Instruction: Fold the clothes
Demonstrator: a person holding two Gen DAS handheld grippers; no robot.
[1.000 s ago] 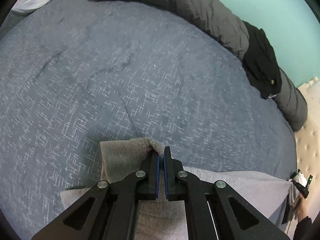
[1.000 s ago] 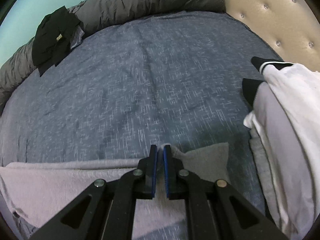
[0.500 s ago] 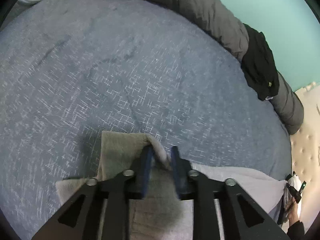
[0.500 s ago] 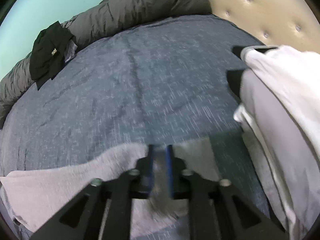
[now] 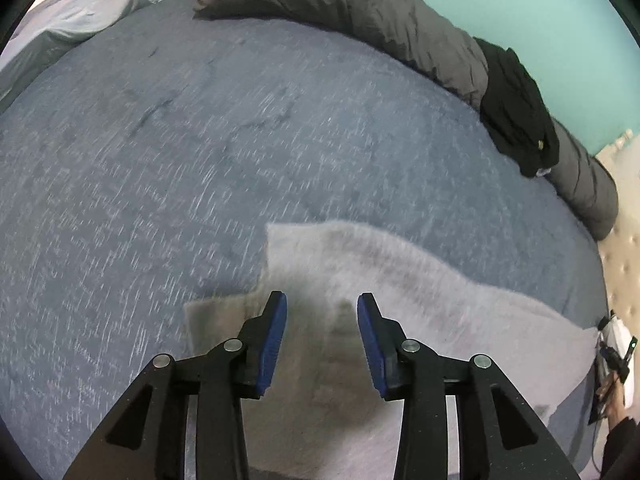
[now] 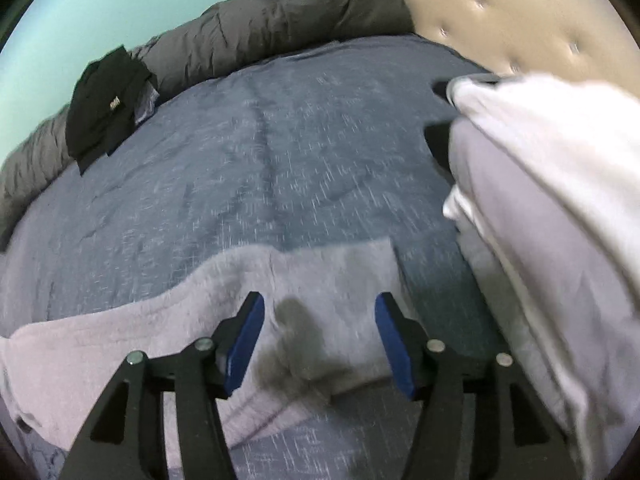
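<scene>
Grey garment (image 5: 400,280) lies doubled over on bed (image 5: 200,140), left gripper (image 5: 322,312) and right gripper (image 6: 320,312) both spread apart above it; unfolded pile (image 6: 560,200) remains beside

Place: bedroom in a home.
Evidence: bed (image 5: 200,140), tufted headboard (image 6: 500,12), rolled duvet (image 5: 380,12), clothes pile (image 6: 560,200).

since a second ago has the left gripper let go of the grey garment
Yes. The left gripper went from pinching the grey garment to open, the cloth now flat on the blue bedspread.

Left tongs (image 5: 322,312) spread wide above grey garment (image 5: 400,280), blue bedspread (image 5: 160,160)
</scene>
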